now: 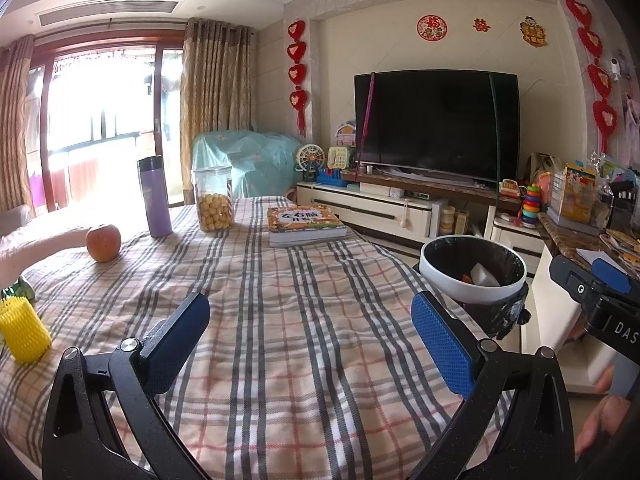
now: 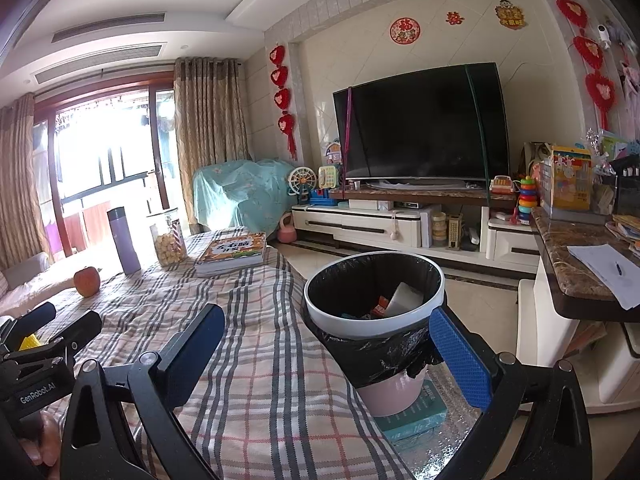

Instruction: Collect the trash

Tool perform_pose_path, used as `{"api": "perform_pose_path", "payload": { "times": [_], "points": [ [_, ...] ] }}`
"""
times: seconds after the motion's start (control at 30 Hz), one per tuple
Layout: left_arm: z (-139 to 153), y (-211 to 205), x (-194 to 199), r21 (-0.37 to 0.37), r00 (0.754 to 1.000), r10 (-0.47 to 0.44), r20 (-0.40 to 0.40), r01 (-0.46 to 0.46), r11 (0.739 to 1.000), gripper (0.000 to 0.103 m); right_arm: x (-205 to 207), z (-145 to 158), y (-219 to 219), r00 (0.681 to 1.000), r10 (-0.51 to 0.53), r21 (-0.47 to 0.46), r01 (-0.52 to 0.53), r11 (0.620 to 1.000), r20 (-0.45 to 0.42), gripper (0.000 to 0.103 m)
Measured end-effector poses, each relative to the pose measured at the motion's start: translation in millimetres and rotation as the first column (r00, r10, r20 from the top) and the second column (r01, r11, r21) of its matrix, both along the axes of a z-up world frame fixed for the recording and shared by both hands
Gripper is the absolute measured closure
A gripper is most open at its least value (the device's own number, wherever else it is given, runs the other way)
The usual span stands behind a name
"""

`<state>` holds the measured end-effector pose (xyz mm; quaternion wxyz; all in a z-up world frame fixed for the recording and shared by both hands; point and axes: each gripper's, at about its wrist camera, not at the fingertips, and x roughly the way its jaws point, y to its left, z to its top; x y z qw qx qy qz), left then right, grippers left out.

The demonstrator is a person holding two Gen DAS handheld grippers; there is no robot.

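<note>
Both hand-held grippers, left (image 1: 310, 338) and right (image 2: 326, 352), gape empty; yellow roller (image 1: 25, 330) stands upright.

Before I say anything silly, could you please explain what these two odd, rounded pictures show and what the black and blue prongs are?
No robot here: a person carries a hand-held gripper in each hand, with a fisheye camera looking along its two fingers. One picture is from the left hand-held gripper, the other from the right hand-held gripper. Both are open and hold nothing. Below lies a checked tablecloth with an apple, a purple flask, a snack jar, a book and a yellow mesh roll, perhaps trash. Beside the table stands the bin, lined with a black bag, with some trash already inside.
</note>
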<state>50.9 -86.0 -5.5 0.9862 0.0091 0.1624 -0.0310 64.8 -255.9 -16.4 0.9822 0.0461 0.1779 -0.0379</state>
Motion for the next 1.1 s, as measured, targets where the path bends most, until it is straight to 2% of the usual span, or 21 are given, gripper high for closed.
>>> {"api": "perform_pose_path", "payload": {
  "times": [1.1],
  "points": [
    [-3.3, -1.9, 5.5, 0.006, 1.000, -0.019, -0.008, 0.019, 1.000, 0.000, 0.0, 2.8, 8.3, 1.000, 0.014, 0.020, -0.014, 1.000, -0.006, 0.000]
  ]
}}
